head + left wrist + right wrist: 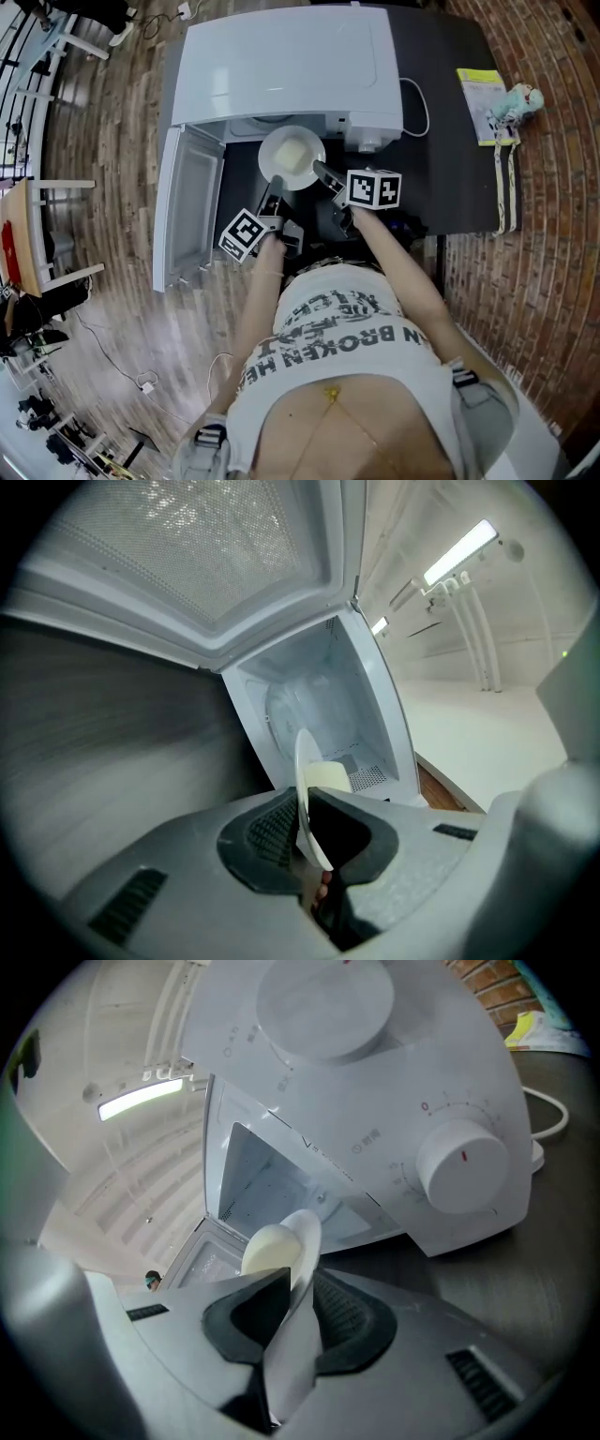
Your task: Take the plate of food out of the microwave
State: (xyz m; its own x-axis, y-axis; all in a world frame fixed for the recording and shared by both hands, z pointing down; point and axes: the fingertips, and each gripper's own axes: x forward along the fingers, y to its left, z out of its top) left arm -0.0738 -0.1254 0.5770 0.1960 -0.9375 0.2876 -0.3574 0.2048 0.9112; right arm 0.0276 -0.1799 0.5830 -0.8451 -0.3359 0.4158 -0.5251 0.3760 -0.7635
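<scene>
A white plate [292, 157] with a pale yellow lump of food [295, 153] hangs just in front of the white microwave [291, 66], over the dark table. My left gripper [272, 199] is shut on the plate's near left rim, and my right gripper [325, 176] is shut on its right rim. In the left gripper view the plate [306, 794] stands edge-on between the jaws, the food [328, 778] behind it. In the right gripper view the plate [295, 1312] is pinched the same way, with the food [270, 1247] on its left face.
The microwave door [186, 208] hangs open to the left, past the table's edge. The microwave's dial [463, 1166] and white cable [418, 108] are on the right. A yellow booklet [485, 92] and a small toy [518, 101] lie at the table's far right edge.
</scene>
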